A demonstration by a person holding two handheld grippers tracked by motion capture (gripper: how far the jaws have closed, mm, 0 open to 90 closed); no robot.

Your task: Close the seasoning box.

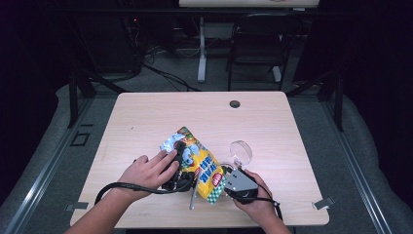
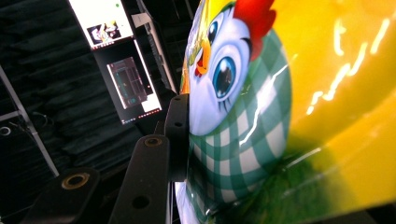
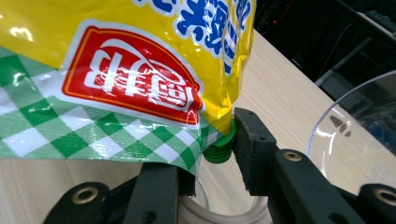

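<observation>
Snack pouch (image 1: 197, 163) clamped by L gripper (image 2: 180, 135), R gripper (image 3: 219, 154) gripping its green spout cap (image 3: 218, 150); a slip could spill contents beside the pouch, missing the clear bowl (image 1: 242, 151).

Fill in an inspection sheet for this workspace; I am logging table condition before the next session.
Surface: pale wooden table, a round grommet hole near its far edge.
Job's things: glossy yellow snack pouch with a cartoon chicken and green check pattern; its green ribbed spout cap; clear round plastic container beside it.
Clutter: nothing seen.
Grippers: left gripper has a jaw pressed against the pouch; right gripper has its jaws on either side of the cap end.
Cables: black cable loops from the left gripper.
Surroundings: dark room, black chair, lit monitors.
</observation>
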